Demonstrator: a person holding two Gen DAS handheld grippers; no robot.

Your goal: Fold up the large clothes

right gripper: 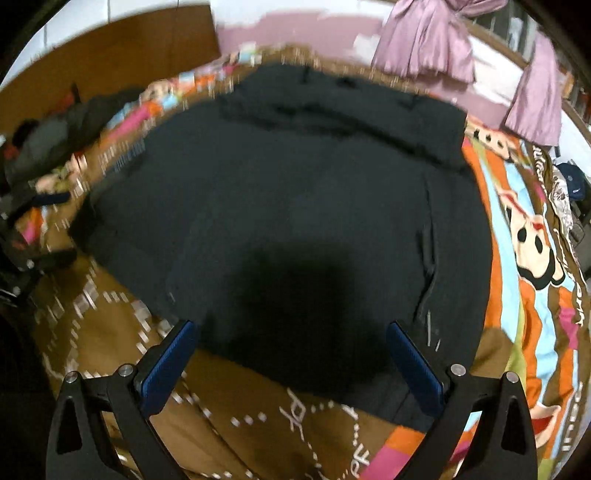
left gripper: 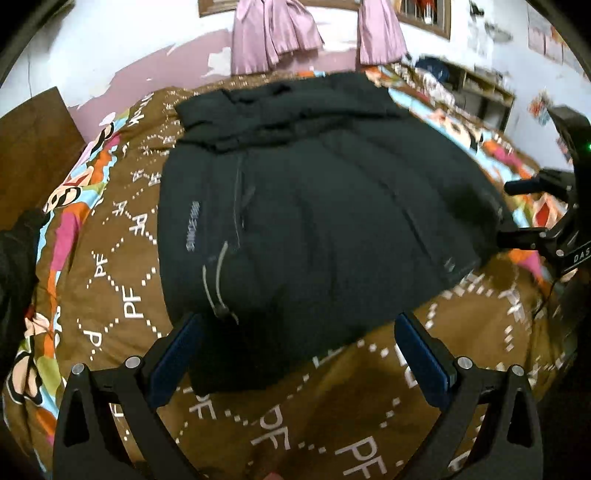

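Note:
A large black jacket (left gripper: 317, 206) lies folded on the brown patterned bedspread (left gripper: 122, 280). It fills the middle of the right wrist view (right gripper: 295, 206) too. My left gripper (left gripper: 299, 325) is open and empty, its blue pads (left gripper: 177, 358) just above the jacket's near hem. My right gripper (right gripper: 291, 332) is open and empty over the jacket's near edge. In the left wrist view the right gripper (left gripper: 524, 210) shows at the far right, its black fingers beside the jacket's right edge.
The bed runs to a pink and white wall with mauve curtains (left gripper: 273, 33). A wooden headboard (left gripper: 33, 147) stands at the left. Another dark garment (right gripper: 55, 136) lies at the bed's far left. A shelf unit (left gripper: 476, 92) stands at the right.

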